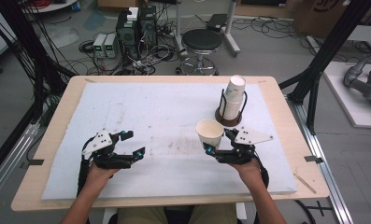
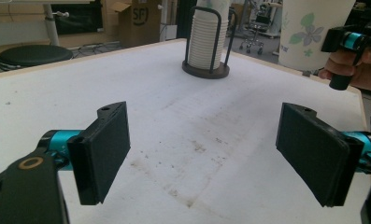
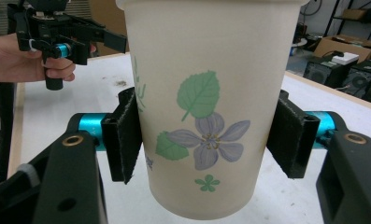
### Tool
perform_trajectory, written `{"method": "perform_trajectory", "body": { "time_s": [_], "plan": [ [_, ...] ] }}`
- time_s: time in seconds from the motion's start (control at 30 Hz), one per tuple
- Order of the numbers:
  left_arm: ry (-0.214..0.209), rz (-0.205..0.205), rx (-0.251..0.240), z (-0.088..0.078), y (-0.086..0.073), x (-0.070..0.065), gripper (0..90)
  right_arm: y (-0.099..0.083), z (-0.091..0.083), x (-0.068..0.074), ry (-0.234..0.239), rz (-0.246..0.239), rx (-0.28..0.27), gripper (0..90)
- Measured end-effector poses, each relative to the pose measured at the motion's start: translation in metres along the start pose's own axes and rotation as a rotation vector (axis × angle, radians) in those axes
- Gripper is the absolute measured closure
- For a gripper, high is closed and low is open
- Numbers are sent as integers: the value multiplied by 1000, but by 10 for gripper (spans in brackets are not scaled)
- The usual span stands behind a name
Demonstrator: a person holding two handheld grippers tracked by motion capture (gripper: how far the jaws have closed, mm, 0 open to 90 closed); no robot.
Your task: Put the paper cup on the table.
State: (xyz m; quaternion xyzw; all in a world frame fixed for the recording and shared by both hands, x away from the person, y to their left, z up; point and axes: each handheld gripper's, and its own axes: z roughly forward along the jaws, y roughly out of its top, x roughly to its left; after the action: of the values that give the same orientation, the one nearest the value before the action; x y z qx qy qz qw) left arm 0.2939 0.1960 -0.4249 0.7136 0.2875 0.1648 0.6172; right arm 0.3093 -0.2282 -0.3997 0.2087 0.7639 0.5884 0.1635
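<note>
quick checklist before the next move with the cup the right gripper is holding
1. Right gripper shut on the paper cup, pads on both sides: ok.
2. Cup upright, mouth up: ok.
3. Cup lifted clear of the white mat: ok.
4. Left gripper open and holding nothing: ok.
5. Cup holder upright, stacked cups inside: ok.
6. Cup not crushed by the grip: cannot tell.

The white mat (image 1: 141, 116) lies bare across its middle and left, giving open passage between the left gripper (image 1: 129, 144) and the right gripper (image 1: 218, 142). At far right, the cup rack (image 1: 231, 105) with its stacked cups stands in the way, just beyond the paper cup (image 1: 210, 133) held upright between the right jaws.
</note>
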Motion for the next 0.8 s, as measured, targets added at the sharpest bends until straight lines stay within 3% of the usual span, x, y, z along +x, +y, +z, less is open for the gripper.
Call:
{"method": "perform_trajectory", "body": {
  "time_s": [0.4,0.8],
  "plan": [
    [-5,13,8,5,2,-1,177,-2,31,3,-4,-23,4,353],
    [-12,15,19,10,1,-2,177,-19,70,-6,-61,76,29,353]
  ]
}}
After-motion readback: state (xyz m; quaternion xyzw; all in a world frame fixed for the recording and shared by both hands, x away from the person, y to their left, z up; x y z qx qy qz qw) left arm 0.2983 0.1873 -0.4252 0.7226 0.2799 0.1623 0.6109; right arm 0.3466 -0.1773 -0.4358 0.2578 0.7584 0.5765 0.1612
